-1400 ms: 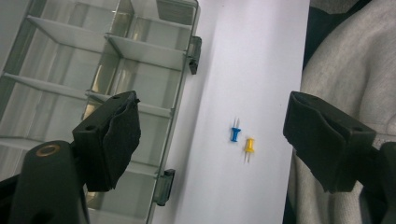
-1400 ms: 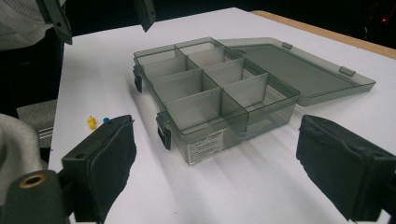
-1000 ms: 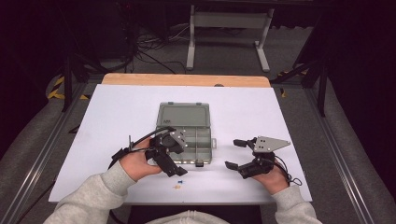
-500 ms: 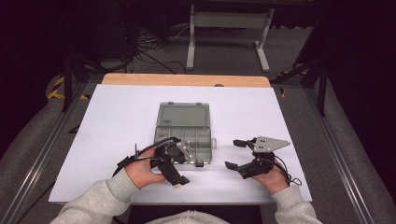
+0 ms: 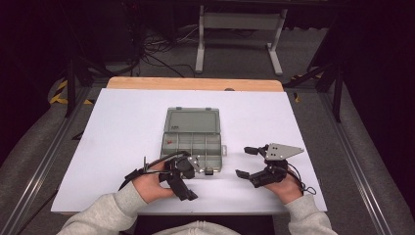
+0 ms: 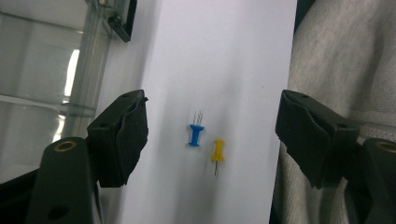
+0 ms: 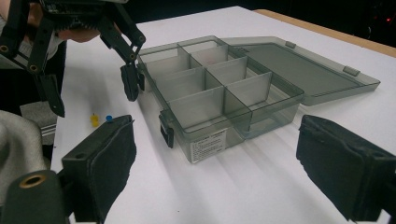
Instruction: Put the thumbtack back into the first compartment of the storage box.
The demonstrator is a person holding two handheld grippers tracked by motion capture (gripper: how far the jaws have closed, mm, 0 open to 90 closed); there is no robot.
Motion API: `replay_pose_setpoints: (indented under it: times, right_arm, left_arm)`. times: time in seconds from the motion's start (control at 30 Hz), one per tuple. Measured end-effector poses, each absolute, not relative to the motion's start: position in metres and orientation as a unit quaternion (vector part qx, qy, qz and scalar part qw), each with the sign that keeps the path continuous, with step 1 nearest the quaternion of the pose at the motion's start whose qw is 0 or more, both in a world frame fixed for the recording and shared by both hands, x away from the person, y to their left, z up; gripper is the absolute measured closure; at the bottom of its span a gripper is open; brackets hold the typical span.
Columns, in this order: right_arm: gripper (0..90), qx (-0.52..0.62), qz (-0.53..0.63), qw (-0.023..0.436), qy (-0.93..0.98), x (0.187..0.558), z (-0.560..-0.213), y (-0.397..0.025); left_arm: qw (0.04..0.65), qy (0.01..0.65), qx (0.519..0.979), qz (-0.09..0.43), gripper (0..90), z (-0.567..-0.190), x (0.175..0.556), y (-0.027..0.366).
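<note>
1. We hold the left gripper (image 5: 188, 183) over the near edge of the white table (image 5: 122, 127), just in front of the compartment box (image 5: 193, 142); its jaws stand wide apart with nothing between the pads, and both pins lie on the table in the gap below them.

2. In the left gripper view we see the blue push pin (image 6: 196, 133) and the yellow push pin (image 6: 217, 151) lying flat, just beside each other but apart; their long axes run roughly parallel, along the line of the jaws.

3. The two point opposite ways: the blue pin's needle runs away from us toward the top of that view, its head nearer; the yellow pin's needle runs toward the bottom, its head farther up.

4. In the right gripper view the same pins show as two small dots, yellow (image 7: 95, 120) and blue (image 7: 109, 118), on the table under the left gripper (image 7: 93, 70), near the box's front corner (image 7: 166, 130).

5. We keep the right gripper (image 5: 252, 164) resting on the table to the right of the box, well apart from the pins; its jaws are spread wide and grip nothing.

6. The box lies open, its lid (image 5: 192, 119) folded flat away from us; its long axis runs away from us; we cannot tell whether its compartments hold anything.
</note>
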State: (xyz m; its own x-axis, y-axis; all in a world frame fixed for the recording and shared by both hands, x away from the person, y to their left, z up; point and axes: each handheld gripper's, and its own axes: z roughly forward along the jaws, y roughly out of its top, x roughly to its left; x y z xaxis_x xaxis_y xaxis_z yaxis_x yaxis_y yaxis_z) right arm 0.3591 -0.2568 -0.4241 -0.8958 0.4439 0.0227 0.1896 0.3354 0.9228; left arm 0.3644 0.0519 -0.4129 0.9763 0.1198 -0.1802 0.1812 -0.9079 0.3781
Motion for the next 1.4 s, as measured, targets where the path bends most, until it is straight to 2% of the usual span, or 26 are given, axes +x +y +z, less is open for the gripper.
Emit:
replay_pose_setpoints:
  times: [0.57,1.4]
  right_arm:
    - [12.2,0.195,0.541,0.116,0.81,0.359,-0.425,-0.256]
    - [12.2,0.194,0.539,0.111,0.812,0.359,-0.426,-0.255]
  left_arm:
    - [0.174,0.075,0.98,-0.066,31.0,-0.424,0.362,0.049]
    - [0.171,0.078,0.981,-0.048,63.7,-0.424,0.361,0.049]
